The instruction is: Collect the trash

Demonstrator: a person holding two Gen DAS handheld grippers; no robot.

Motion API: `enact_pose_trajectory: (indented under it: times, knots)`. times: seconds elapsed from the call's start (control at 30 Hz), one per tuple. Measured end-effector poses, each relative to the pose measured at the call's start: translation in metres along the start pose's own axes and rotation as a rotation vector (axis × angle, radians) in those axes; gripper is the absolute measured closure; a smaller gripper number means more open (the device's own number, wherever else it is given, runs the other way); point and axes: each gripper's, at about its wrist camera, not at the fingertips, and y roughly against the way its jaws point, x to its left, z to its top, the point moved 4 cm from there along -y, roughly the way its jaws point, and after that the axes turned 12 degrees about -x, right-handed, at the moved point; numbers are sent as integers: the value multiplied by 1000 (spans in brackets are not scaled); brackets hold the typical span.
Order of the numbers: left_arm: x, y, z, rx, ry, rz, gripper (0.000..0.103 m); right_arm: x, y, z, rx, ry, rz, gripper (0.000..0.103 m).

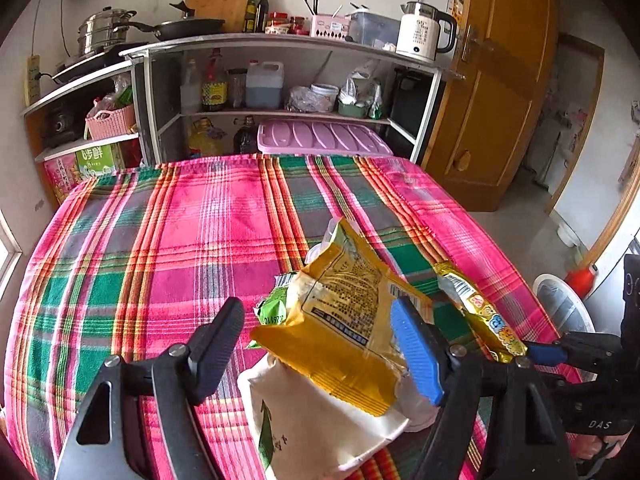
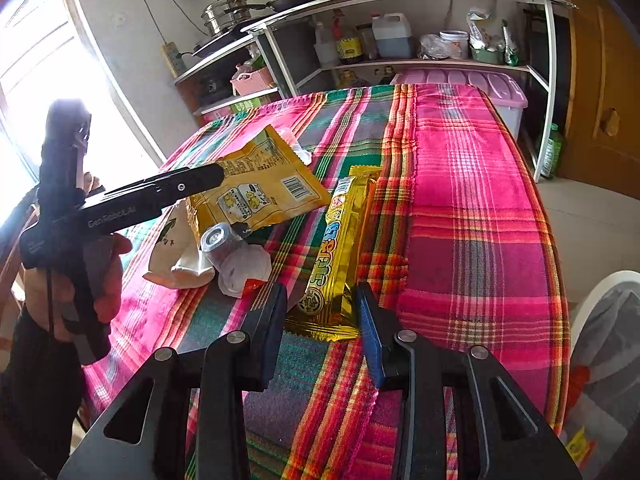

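On table w/ plaid cloth (image 2: 460, 200), gold wrapper (image 2: 336, 256) lies between your right gripper (image 2: 320, 332) jaws, apart, not clamped. Light, crinkly, slick foil: pinch near end. Left gripper (image 1: 320, 348) jaws apart around yellow bag (image 1: 344, 320).

Home kitchen, probably: steamer pot (image 1: 105, 28), kettle (image 1: 420, 32), oil bottles (image 1: 214, 84).

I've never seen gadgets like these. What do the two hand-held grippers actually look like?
Both are black, angular frames with triangular cut-outs and silver pivot bolts. The left gripper and right gripper each pair a black finger with a blue ribbed pad. White lettering marks the bodies.
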Motion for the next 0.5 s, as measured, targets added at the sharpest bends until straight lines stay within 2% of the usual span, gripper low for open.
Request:
enact_pose_trajectory:
  times: [0.07,0.13,0.2,0.23,0.3,0.5]
  knots:
    - [3,-12,-2,32,5,4,26,-2,-1,-1,4,-1,-2,67]
    - [3,-11,-3,21,3,12,28,-4,-1,-1,6,0,-5,67]
    - [0,-8,-4,4,-7,16,50,-5,-1,-1,6,-1,-7,67]
    - [-1,-7,-5,4,-13,24,54,-6,-1,-1,5,-2,-8,67]
    - [-3,-3,-7,1,-17,31,73,-5,-1,-2,4,-3,-7,67]
    - [-8,7,-5,-19,-2,13,83,-5,5,-2,-5,0,-14,67]
